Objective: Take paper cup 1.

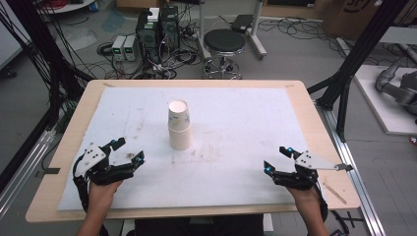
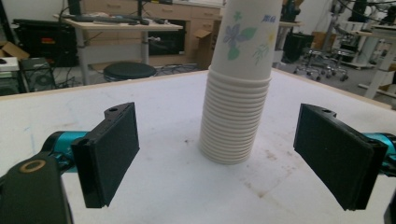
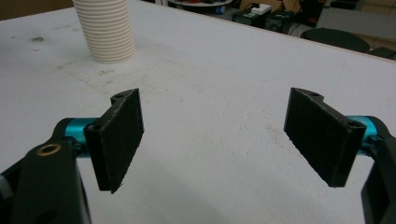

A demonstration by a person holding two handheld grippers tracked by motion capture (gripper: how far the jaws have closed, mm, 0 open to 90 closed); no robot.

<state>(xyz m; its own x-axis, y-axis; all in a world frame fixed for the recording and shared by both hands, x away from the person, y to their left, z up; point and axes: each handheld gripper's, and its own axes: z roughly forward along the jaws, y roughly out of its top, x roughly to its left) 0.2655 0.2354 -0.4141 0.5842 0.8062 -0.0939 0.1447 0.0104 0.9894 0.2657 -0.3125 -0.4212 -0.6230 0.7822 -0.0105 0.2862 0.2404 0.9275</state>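
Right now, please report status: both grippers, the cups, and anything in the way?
Left gripper open, right gripper open, both holding nothing. Tall stack of white paper cups upright mid-table, untouched. White table mat bare between grippers and stack.

This is looking like a robotics or electronics lab. Computer towers (image 1: 157, 29) and small power units (image 1: 124, 47) are sitting on the floor at 12 o'clock, cables (image 1: 113, 64) are sprawling around them, a round stool (image 1: 224, 43) is standing nearby, and black frame struts (image 1: 356, 54) are rising beside the worktop (image 1: 69, 142).
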